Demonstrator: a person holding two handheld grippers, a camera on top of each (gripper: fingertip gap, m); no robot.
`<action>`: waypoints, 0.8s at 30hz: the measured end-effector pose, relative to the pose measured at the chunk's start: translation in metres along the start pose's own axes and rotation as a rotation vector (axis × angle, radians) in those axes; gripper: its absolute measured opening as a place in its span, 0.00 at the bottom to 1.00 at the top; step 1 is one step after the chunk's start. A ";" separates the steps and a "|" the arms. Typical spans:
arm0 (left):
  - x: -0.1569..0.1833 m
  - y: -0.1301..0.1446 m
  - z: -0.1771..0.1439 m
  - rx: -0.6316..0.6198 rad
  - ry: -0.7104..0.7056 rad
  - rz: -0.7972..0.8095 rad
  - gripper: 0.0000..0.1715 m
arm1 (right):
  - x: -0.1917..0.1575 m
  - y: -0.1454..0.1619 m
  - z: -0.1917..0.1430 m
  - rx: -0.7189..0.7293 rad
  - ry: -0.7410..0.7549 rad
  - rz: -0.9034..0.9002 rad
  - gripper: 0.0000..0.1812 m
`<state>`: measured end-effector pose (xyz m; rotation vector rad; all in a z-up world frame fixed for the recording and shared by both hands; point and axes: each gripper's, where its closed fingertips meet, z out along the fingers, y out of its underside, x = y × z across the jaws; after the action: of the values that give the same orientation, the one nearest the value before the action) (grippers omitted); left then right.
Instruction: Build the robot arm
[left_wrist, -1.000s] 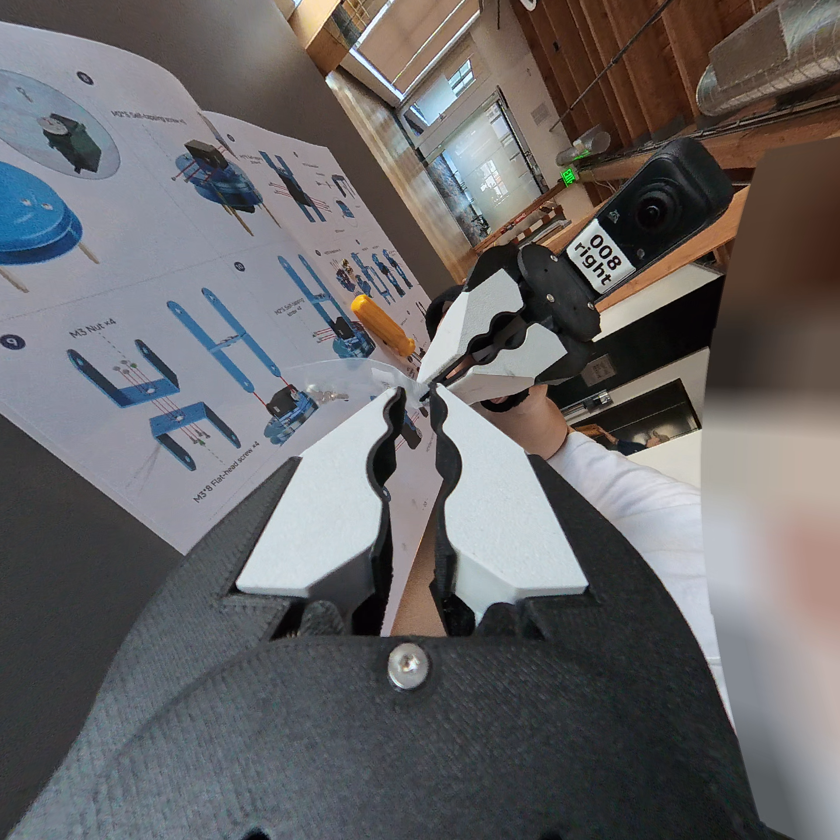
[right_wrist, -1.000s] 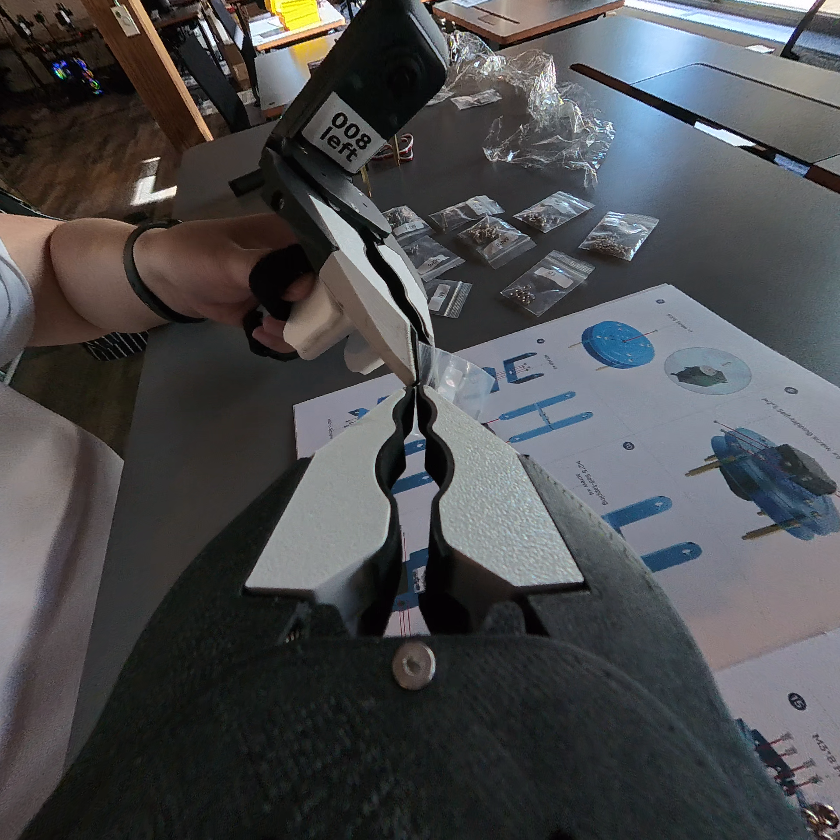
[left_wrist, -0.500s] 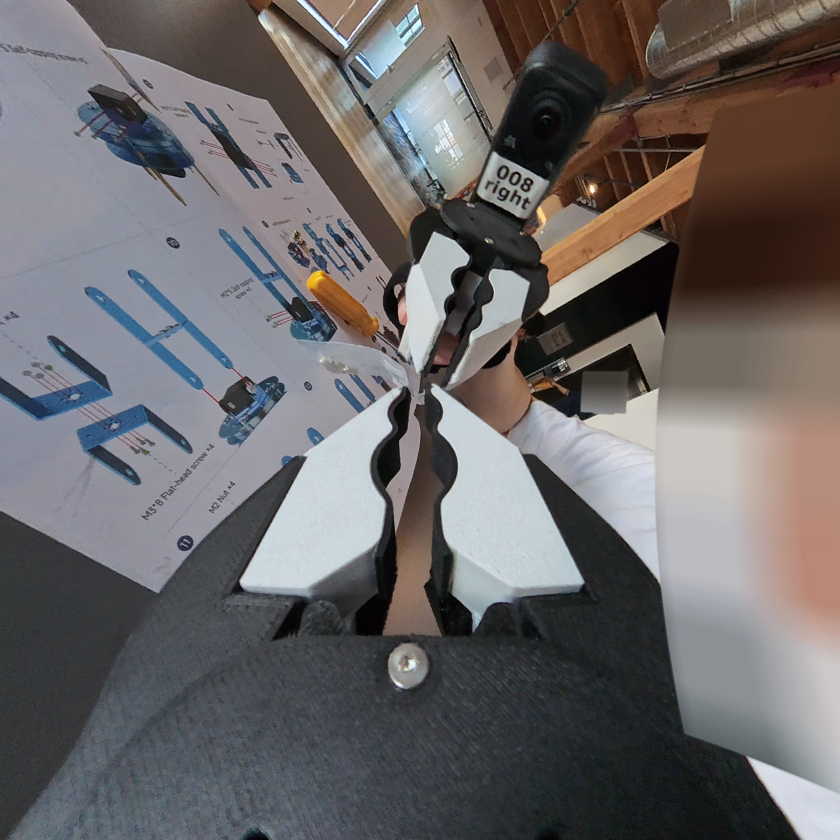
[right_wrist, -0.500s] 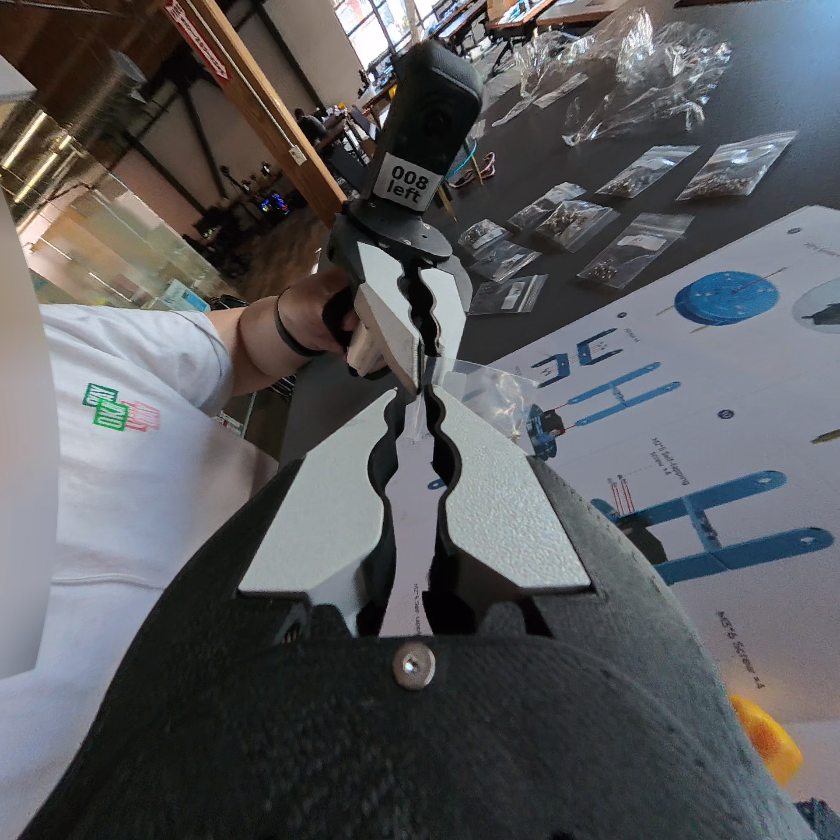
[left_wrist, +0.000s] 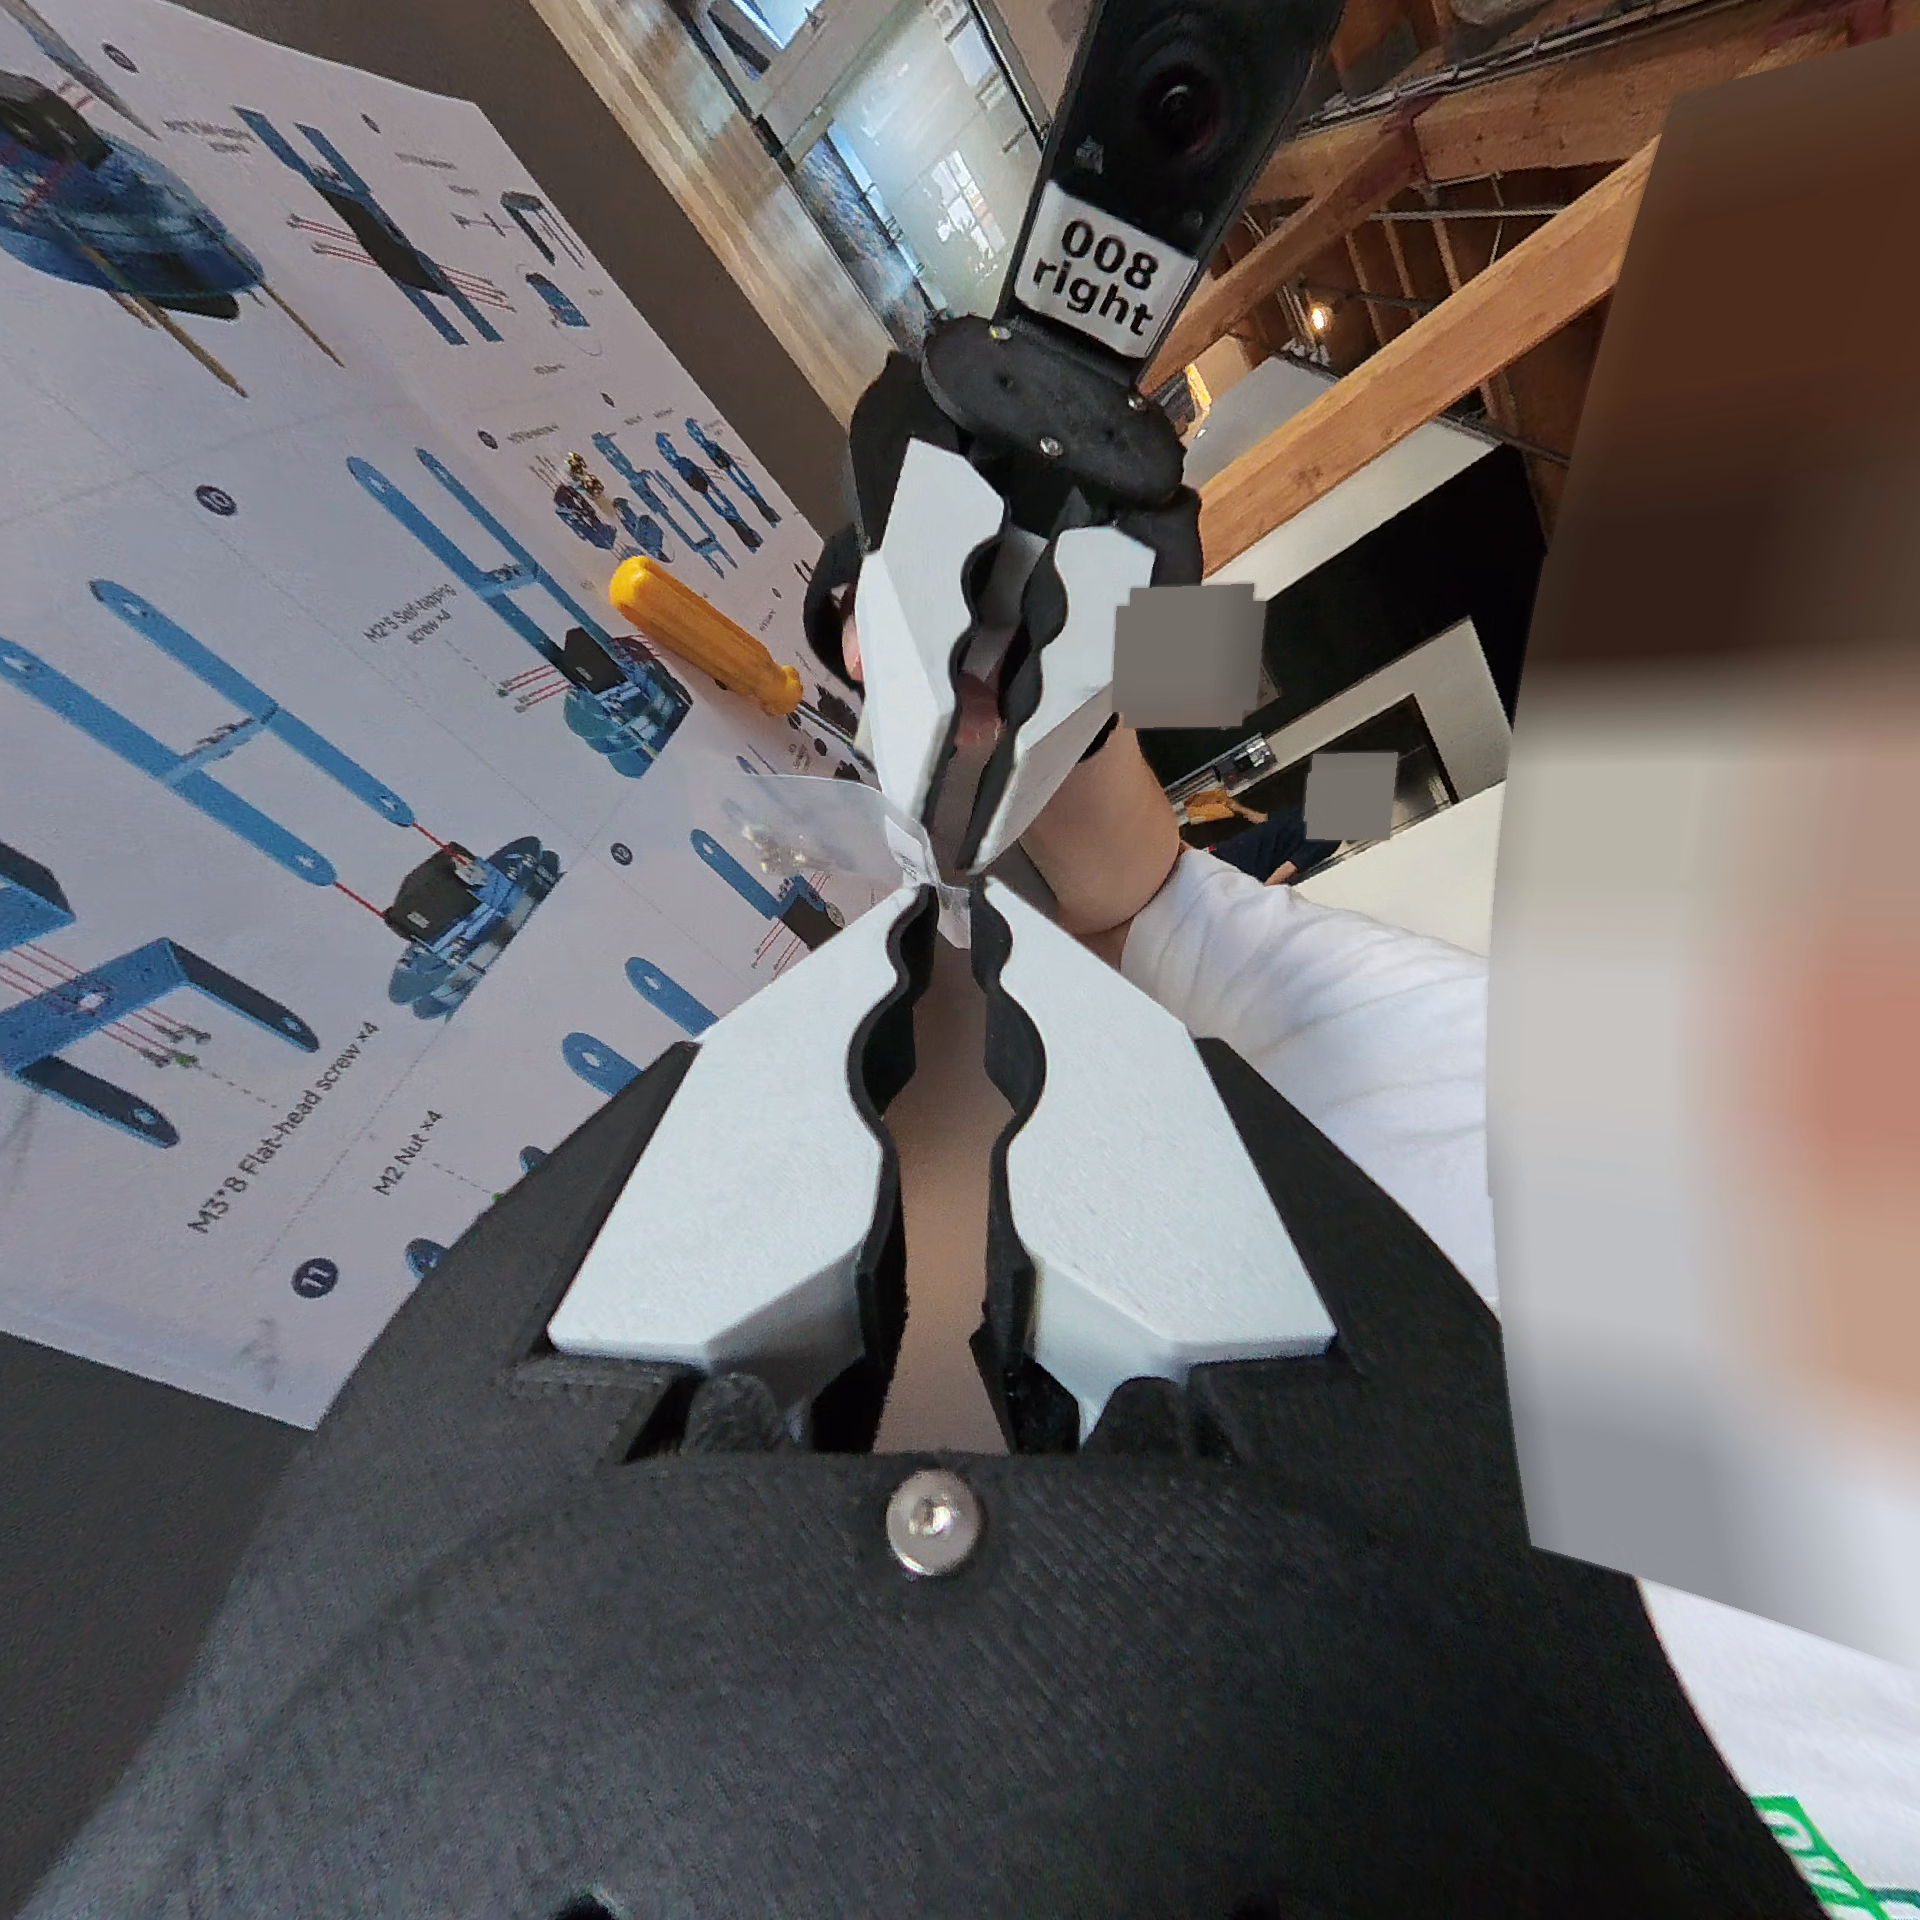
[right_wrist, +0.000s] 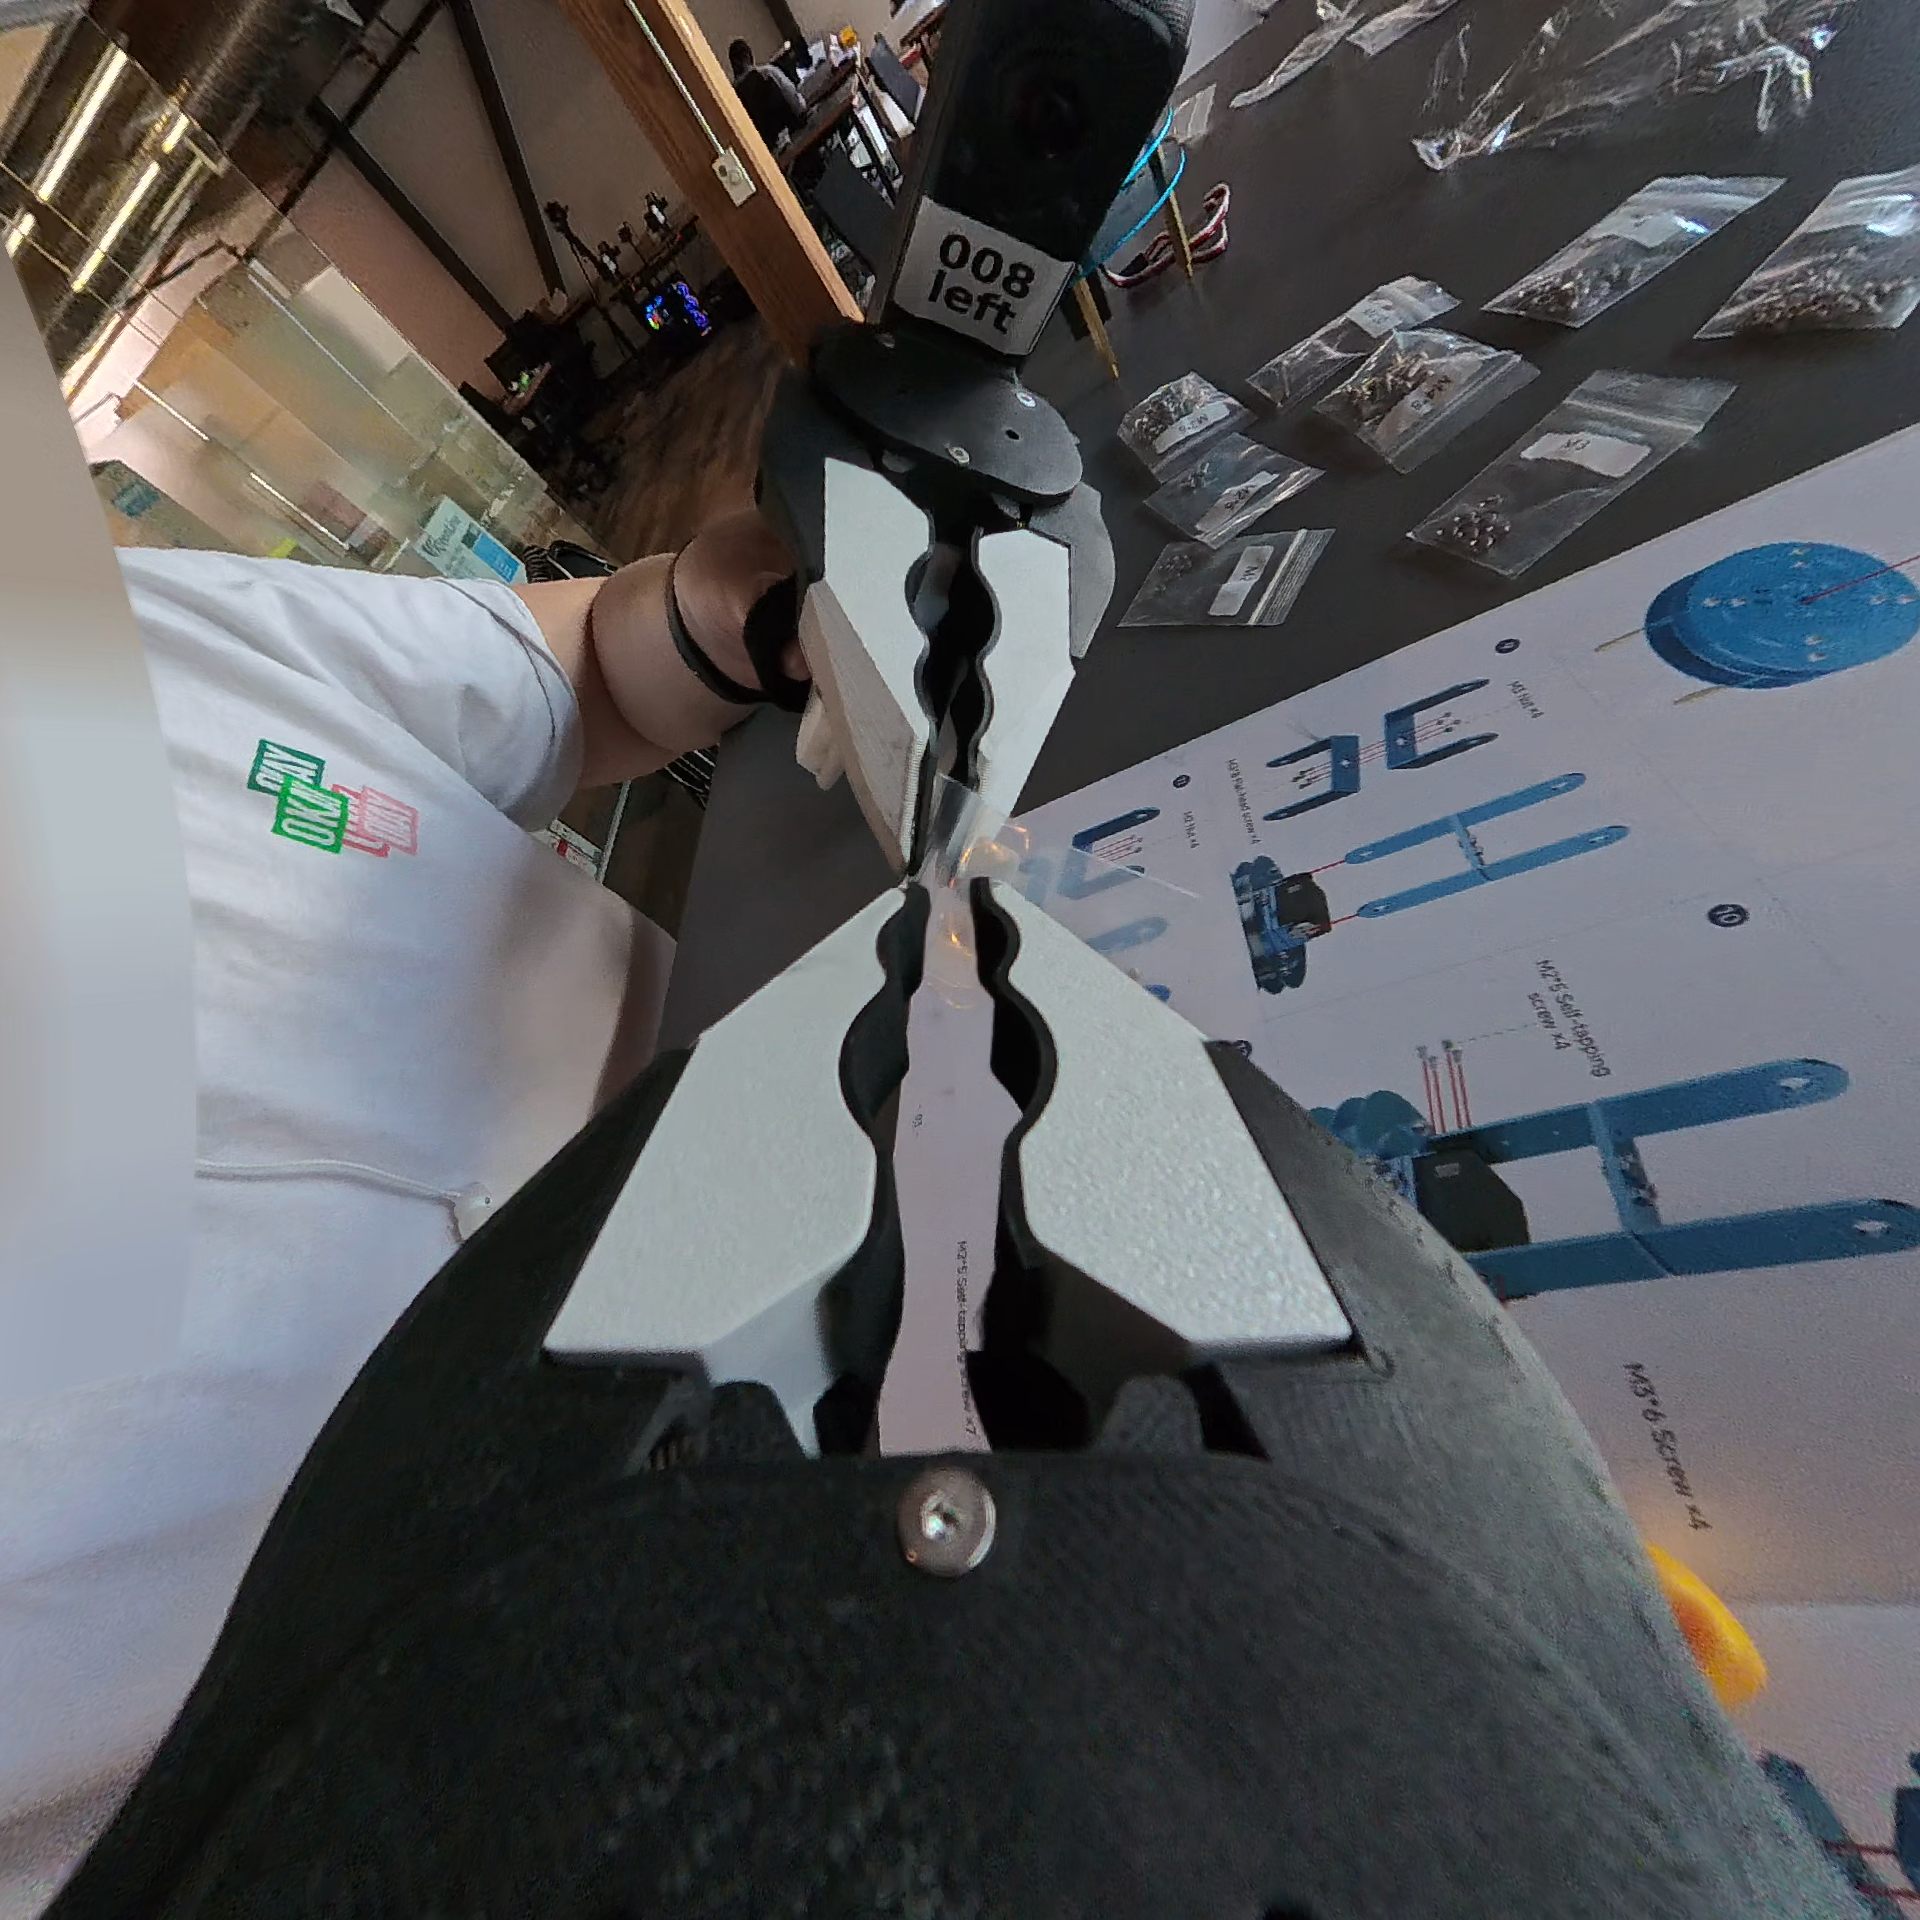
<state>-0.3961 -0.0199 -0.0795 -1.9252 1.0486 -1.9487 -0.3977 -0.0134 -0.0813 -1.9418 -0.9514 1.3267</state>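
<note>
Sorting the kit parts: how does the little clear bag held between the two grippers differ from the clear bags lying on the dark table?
The held bag hangs in the air above the instruction sheet, pinched at one edge by both the left gripper and the right gripper; the table bags lie flat and untouched. The held bag is alone; the table bags are grouped in rows. Both kinds are clear plastic with small metal hardware inside.

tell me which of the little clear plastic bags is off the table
The small clear bag pinched between the tips of both grippers, left gripper and right gripper. The other bags lie flat on the dark table.
</note>
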 end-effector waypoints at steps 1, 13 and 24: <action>0.000 0.001 0.001 -0.007 0.001 0.005 0.02 | 0.000 -0.001 -0.002 0.003 0.002 -0.008 0.06; 0.030 0.032 0.013 -0.201 0.133 0.099 0.00 | -0.040 0.017 0.006 -0.091 -0.224 -0.166 0.08; 0.042 0.019 0.005 -0.151 0.194 0.113 0.03 | -0.050 0.008 -0.010 -0.062 -0.358 0.019 0.00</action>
<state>-0.4028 -0.0605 -0.0586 -1.7308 1.3613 -2.0785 -0.3991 -0.0598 -0.0584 -1.7935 -1.1546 1.7118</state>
